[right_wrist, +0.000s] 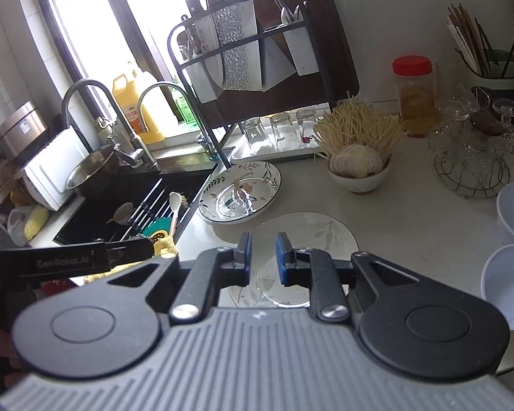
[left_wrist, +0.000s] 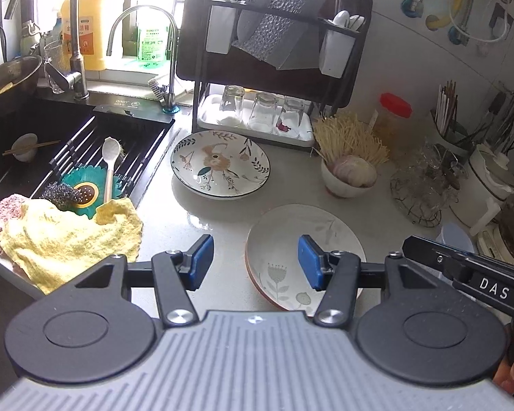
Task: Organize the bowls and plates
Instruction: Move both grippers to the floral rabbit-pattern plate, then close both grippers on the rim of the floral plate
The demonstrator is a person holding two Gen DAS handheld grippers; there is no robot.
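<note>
Hovering both grippers empty, left gripper (left_wrist: 255, 262) wide, right gripper (right_wrist: 263, 257) narrowly parted, we risk chipping the near plate (left_wrist: 291, 236) sliding it across the wet worktop (left_wrist: 202, 212).

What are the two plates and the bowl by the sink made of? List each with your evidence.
Floral plate: likely glazed ceramic; painted flowers and a mirror-like sheen in the right wrist view.
Pale plate with brown rim: probably ceramic too, with a duller gloss and faint printed leaves.
Metal bowl: looks like stainless steel; grey, with a reflective inside.
</note>
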